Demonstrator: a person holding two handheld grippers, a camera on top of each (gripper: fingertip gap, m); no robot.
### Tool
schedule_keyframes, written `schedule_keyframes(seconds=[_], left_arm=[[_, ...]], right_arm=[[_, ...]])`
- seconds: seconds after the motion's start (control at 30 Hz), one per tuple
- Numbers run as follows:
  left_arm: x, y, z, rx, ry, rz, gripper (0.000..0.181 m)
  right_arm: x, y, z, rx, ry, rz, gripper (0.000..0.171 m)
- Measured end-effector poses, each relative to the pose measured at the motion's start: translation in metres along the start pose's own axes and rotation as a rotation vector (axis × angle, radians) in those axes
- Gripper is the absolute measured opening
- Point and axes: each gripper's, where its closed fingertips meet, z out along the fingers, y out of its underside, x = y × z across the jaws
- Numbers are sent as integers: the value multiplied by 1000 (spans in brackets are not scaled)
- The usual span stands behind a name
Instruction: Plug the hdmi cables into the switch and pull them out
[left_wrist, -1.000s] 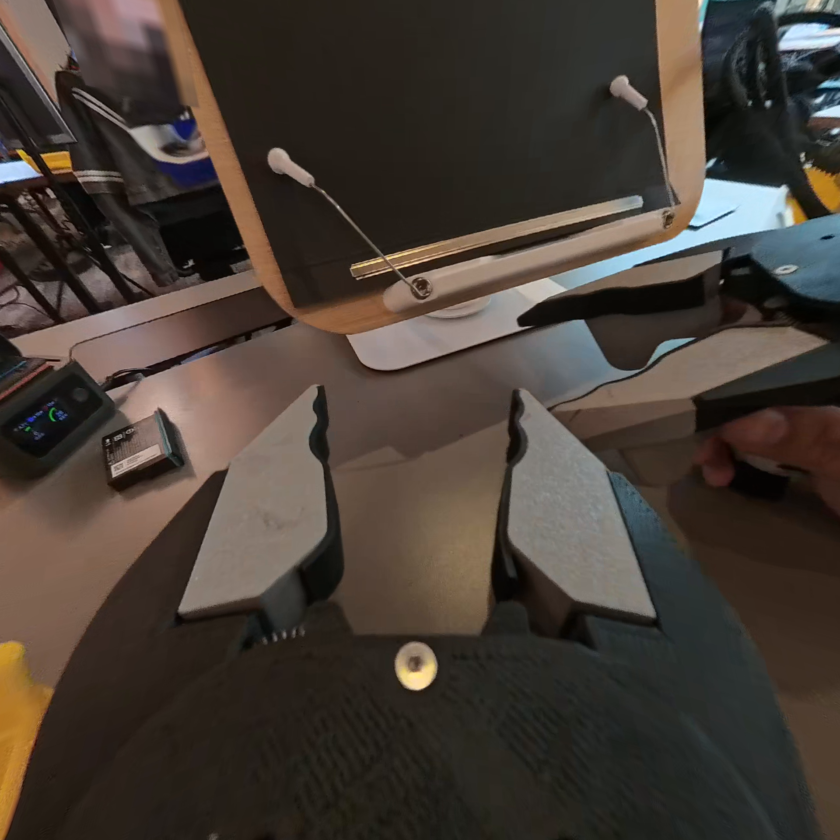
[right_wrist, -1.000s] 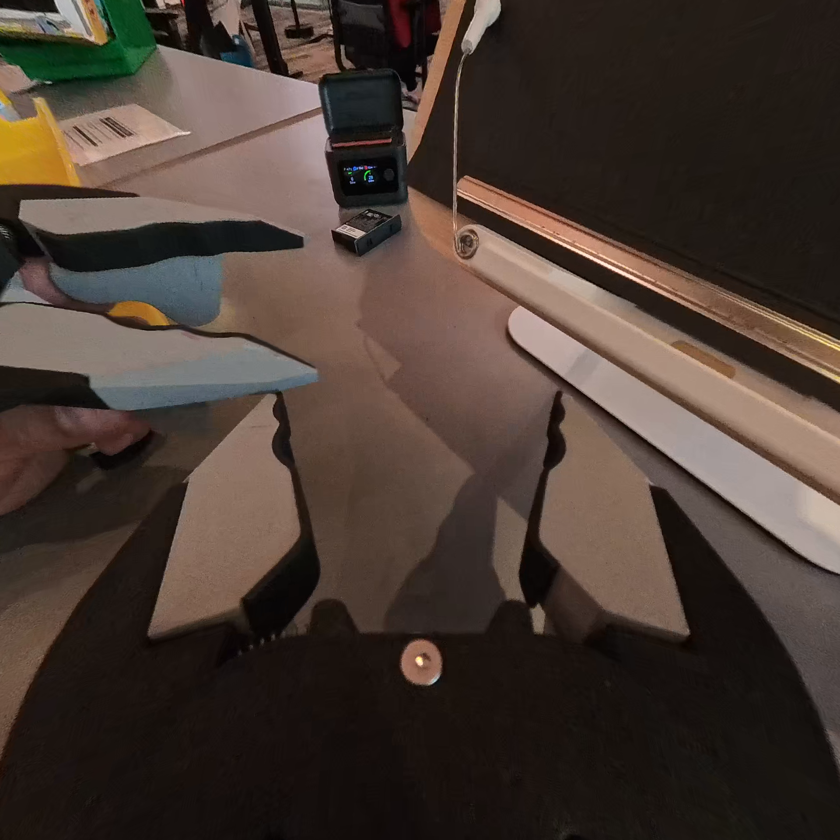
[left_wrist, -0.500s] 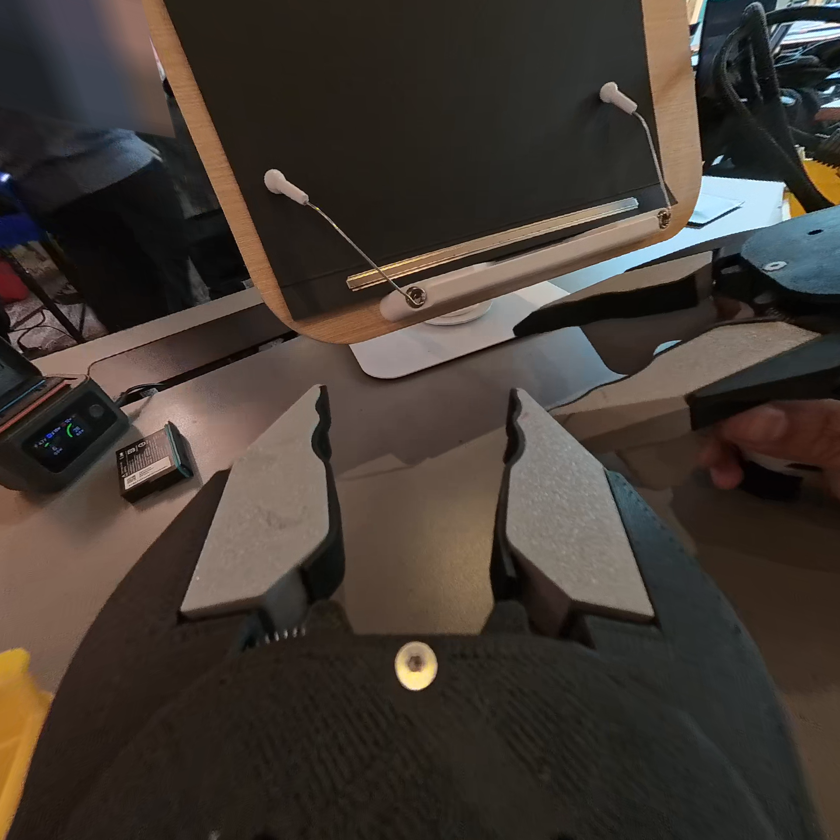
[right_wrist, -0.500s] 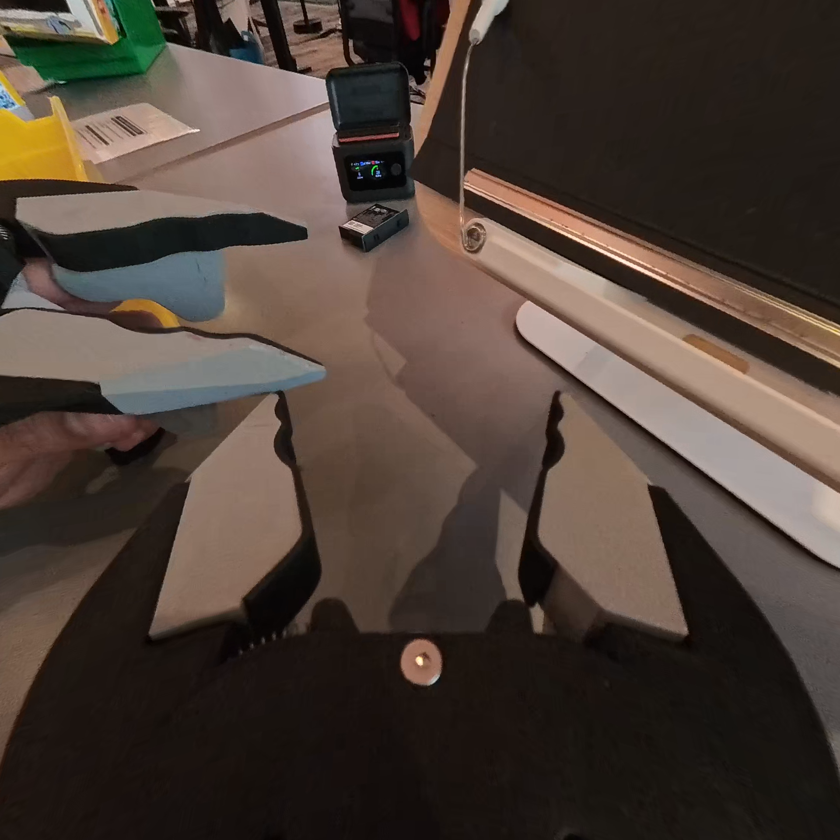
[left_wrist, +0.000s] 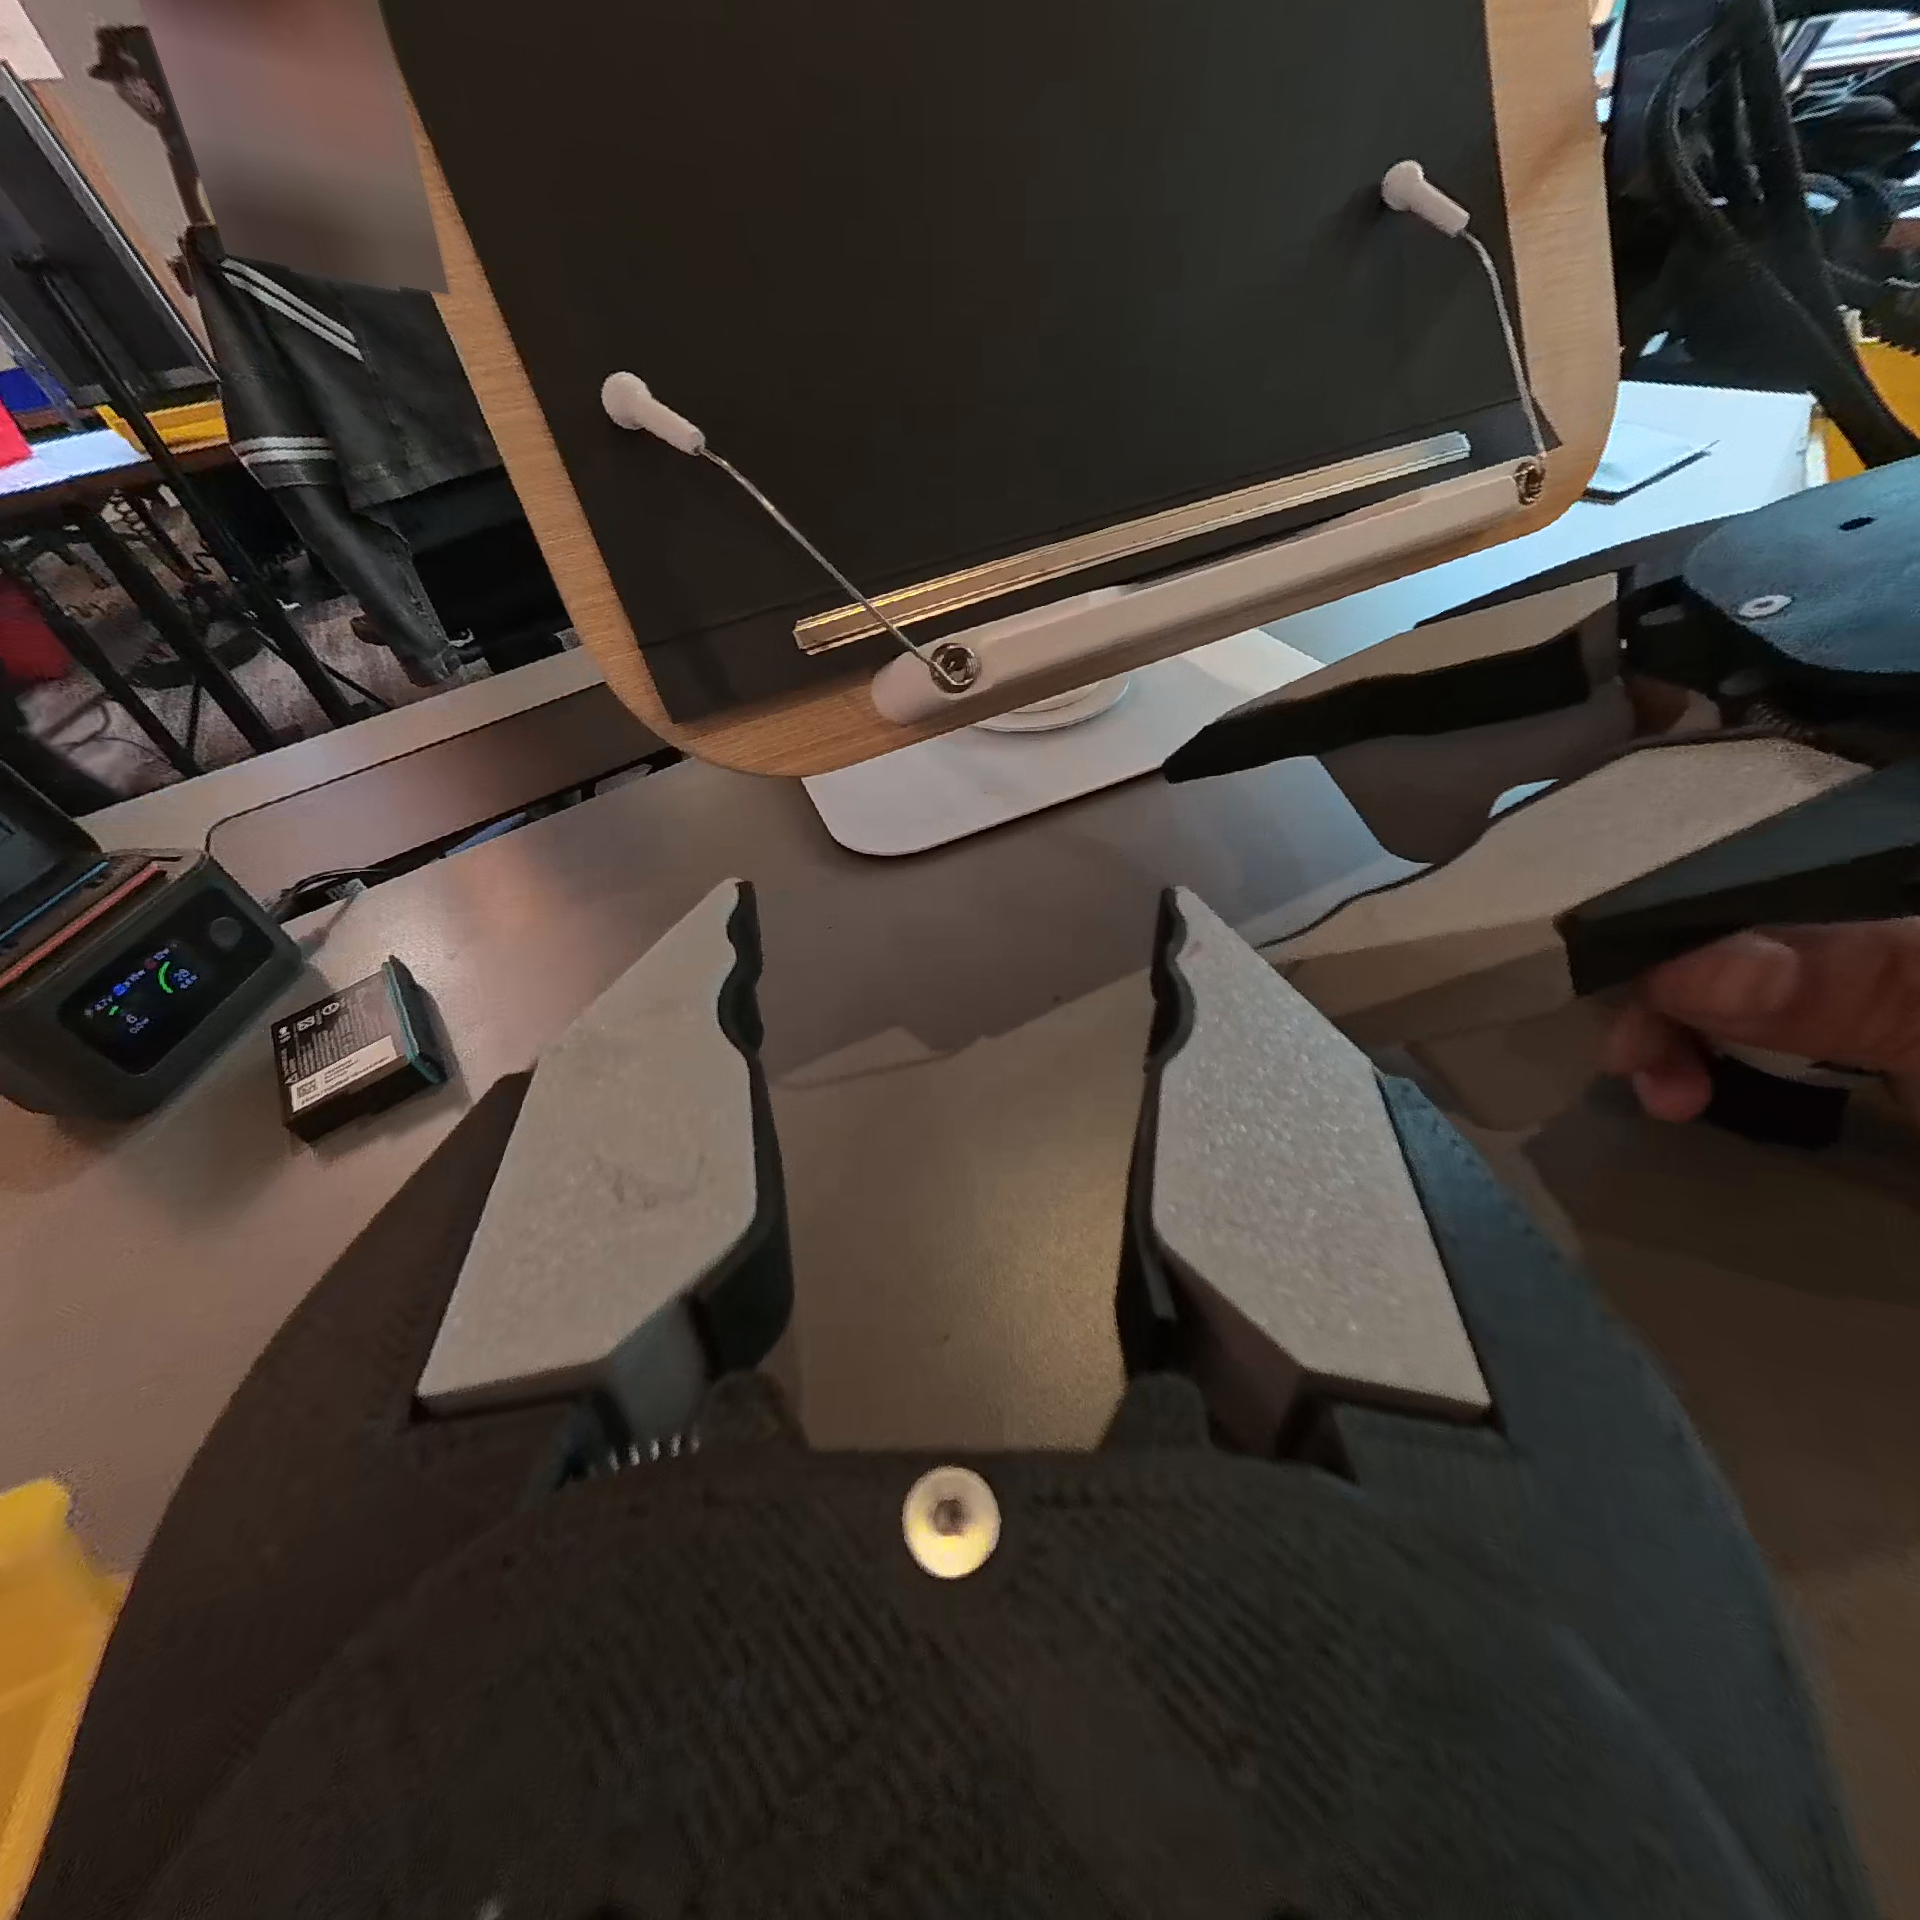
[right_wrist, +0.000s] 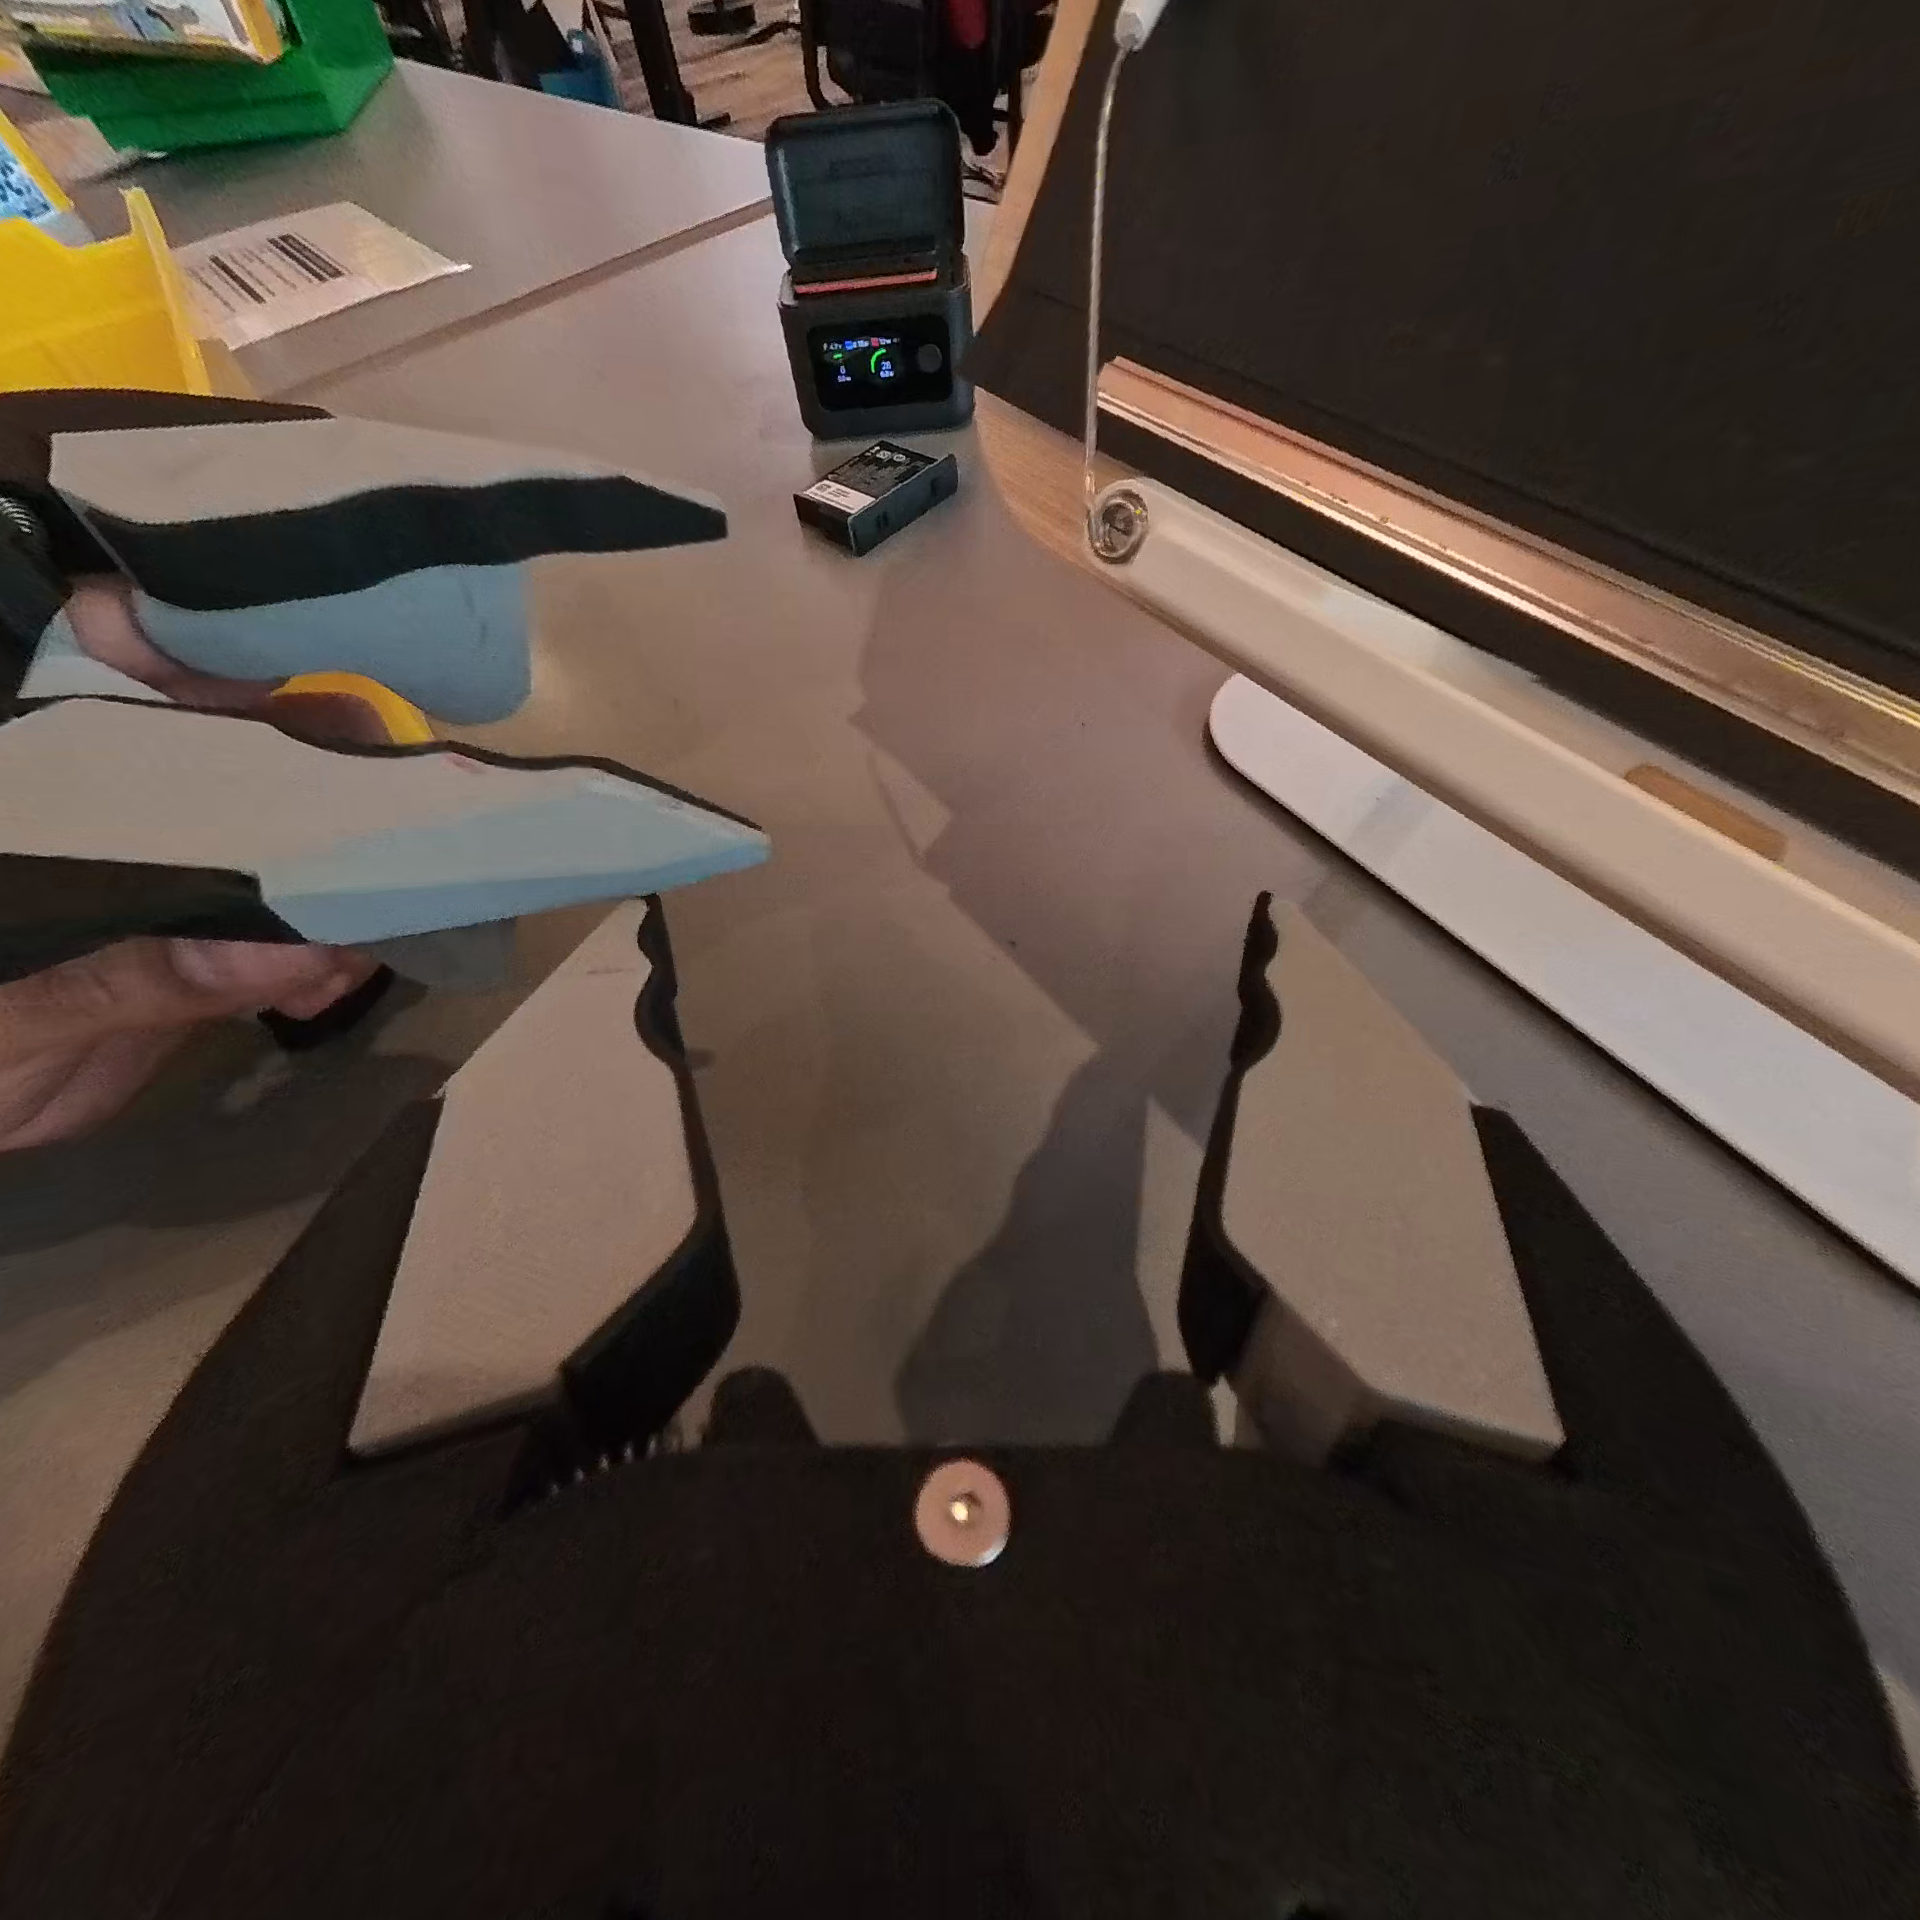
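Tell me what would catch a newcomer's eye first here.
A tall wood-edged book stand with a black panel rises at the table's far side. Before it, the open left gripper and open right gripper hover empty. A small dark charger box with a lit screen sits left.

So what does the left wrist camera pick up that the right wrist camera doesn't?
Only the left wrist view shows the book stand's second page-holder wire, dark clothing on a rack and black cables behind the table. Only the right wrist view shows a green bin and a barcoded paper. Both show the book stand, the small charger case with its lit screen, the loose battery, and both open grippers: left gripper, right gripper. No HDMI cables or switch appear.
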Motion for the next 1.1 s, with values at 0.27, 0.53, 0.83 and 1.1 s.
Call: schedule_keyframes(seconds=[0.27,0.53,0.83,1.1], left_arm=[[0,1,1,-3,4,-5,73],[2,3,3,-22,7,3,67],[6,3,4,-25,4,-13,60],[10,1,-1,-10,10,-9,61]], right_arm=[[1,-1,-1,5,11,-4,105],[2,1,0,-7,8,8,104],[5,1,-1,-2,32,10,105],[5,1,-9,23,38,17,104]])
